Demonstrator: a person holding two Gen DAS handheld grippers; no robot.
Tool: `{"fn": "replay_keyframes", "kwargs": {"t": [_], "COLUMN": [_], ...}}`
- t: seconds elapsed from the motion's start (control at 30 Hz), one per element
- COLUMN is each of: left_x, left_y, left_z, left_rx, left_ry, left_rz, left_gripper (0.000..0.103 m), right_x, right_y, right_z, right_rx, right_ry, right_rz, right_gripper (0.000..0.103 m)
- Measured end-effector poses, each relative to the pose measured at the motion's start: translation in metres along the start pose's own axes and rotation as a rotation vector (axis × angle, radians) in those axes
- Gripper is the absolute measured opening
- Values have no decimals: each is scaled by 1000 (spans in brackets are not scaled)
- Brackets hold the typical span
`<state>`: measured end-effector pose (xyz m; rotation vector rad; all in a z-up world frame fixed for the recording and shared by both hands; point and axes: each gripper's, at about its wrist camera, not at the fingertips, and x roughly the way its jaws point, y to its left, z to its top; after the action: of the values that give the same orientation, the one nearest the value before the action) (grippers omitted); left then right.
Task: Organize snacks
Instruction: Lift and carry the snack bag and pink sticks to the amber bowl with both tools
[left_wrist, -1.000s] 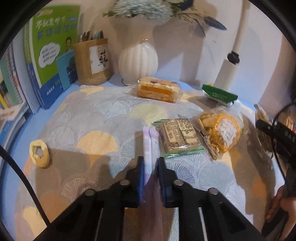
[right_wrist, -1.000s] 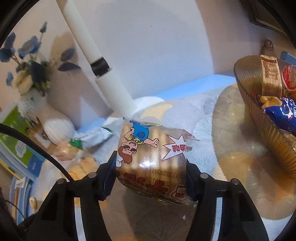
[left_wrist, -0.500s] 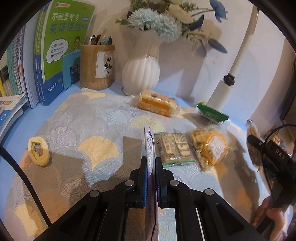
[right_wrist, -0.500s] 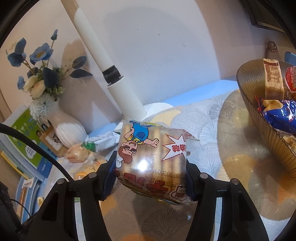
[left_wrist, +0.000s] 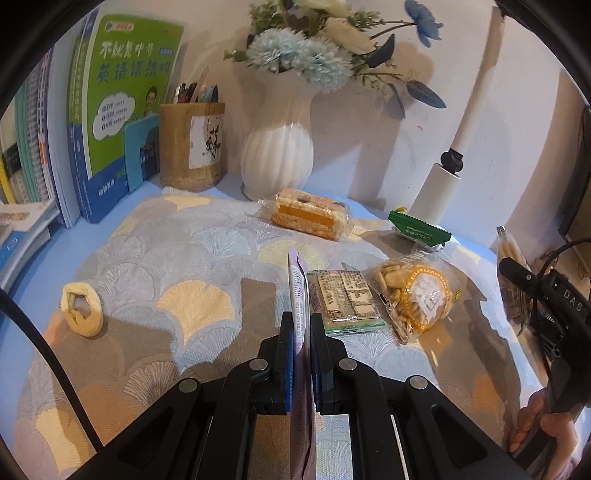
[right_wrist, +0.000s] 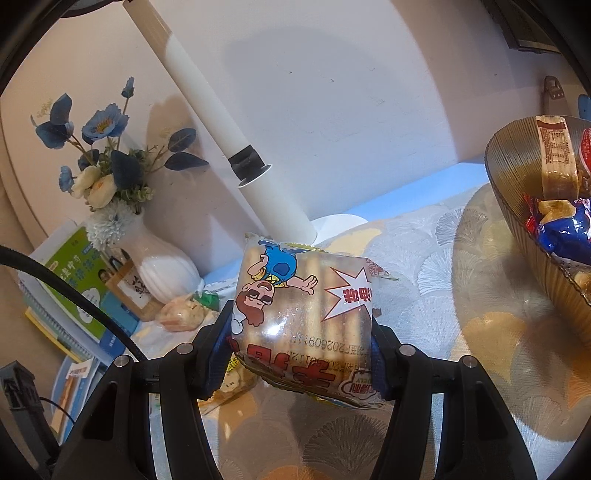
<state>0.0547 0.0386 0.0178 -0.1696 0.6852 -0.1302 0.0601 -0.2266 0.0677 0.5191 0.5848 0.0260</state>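
Observation:
My left gripper (left_wrist: 300, 332) is shut on a thin purple-and-white snack packet (left_wrist: 298, 295), held edge-on above the patterned cloth. Beyond it on the cloth lie a green-edged cracker pack (left_wrist: 345, 299), a clear bag of small biscuits (left_wrist: 415, 295), a wrapped orange-filled cake (left_wrist: 308, 216) and a green sachet (left_wrist: 419, 229). My right gripper (right_wrist: 301, 332) is shut on a clear biscuit pack with a cartoon figure (right_wrist: 303, 314), lifted off the table. A ribbed brown bowl (right_wrist: 517, 192) holding several snacks stands at the right of the right wrist view.
A white vase with flowers (left_wrist: 279, 158), a wooden pen holder (left_wrist: 192, 146) and books (left_wrist: 122, 107) line the back left. A white lamp pole (right_wrist: 236, 147) rises by the wall. A yellow hair tie (left_wrist: 81, 308) lies at the left. A person's hand (left_wrist: 543, 435) holds the other gripper at the right edge.
Both views have tilted upward, showing more of the wall, flowers and lamp. The purple packet has come up off the cloth in the left gripper. The biscuit pack stays gripped in the right.

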Motion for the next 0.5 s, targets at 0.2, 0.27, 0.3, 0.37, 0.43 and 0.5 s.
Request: {"fn": "replay_keyframes", "kwargs": {"t": [0.2,0.27,0.3,0.37,0.43,0.5], "left_x": [-2,-2,-3,-5,-8,-9], "left_y": [-5,-2,-1,0,-2,-8], "left_z": [0,0,0,0,0,1], "left_rx": [31,18,13,8,12,34], "left_ry": [-15,-15,-17,-24,-33,-33], "left_rz": [22,24,27,31,40,53], "left_gripper": [7,7,7,7,7,7], "right_x": [0,0,0,-1,-6,-17], "right_y": [16,23,26,28,26,20], "right_z": [-5,-8,-10,-13,-17,-21], "right_rx": [-80,-114,-129,-136,-99,-37], "right_ry": [0,3,8,20,39,51], "right_rz": [-24,-22,-19,-13,23,72], "right_gripper": [60,60,60,60,60,60]}}
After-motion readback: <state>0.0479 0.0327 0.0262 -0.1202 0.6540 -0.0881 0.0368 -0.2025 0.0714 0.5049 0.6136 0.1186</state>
